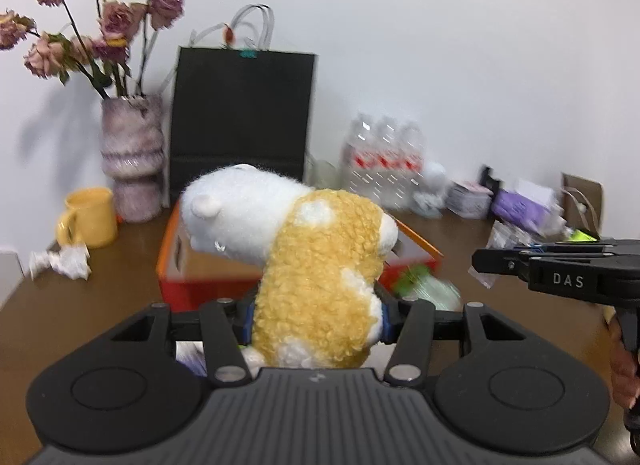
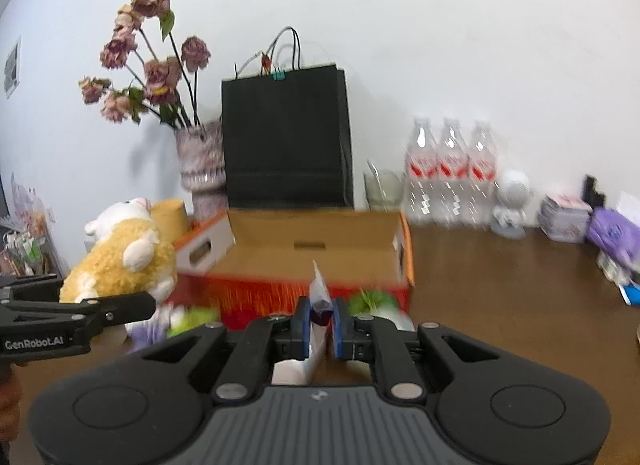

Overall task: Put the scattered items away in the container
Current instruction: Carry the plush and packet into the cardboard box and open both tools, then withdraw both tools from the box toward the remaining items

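The orange cardboard box (image 2: 320,249) serves as the container and is taken as the landmark; it stands open on the bench (image 2: 500,285), in front of a black paper bag (image 2: 286,137). As far as can be seen, its inside is bare, so the tidying is judged to be at an early stage, with nothing yet dropped in.

A plush toy (image 1: 312,265), white-headed with a curly yellow body, is held in the left gripper (image 1: 316,321), whose jaws are about half open and pressed on the toy's body. It is carried above the bench at the near left side of the box.

A small sachet (image 2: 320,301), pale with a dark patch, is pinched in the right gripper (image 2: 320,325), whose jaws are nearly closed on it, just in front of the box's near wall.

Green and purple packets (image 2: 180,321) are left lying on the bench before the box, and crumpled paper (image 1: 64,261) lies to its left beside a yellow mug (image 1: 90,217); these are judged still to be collected.
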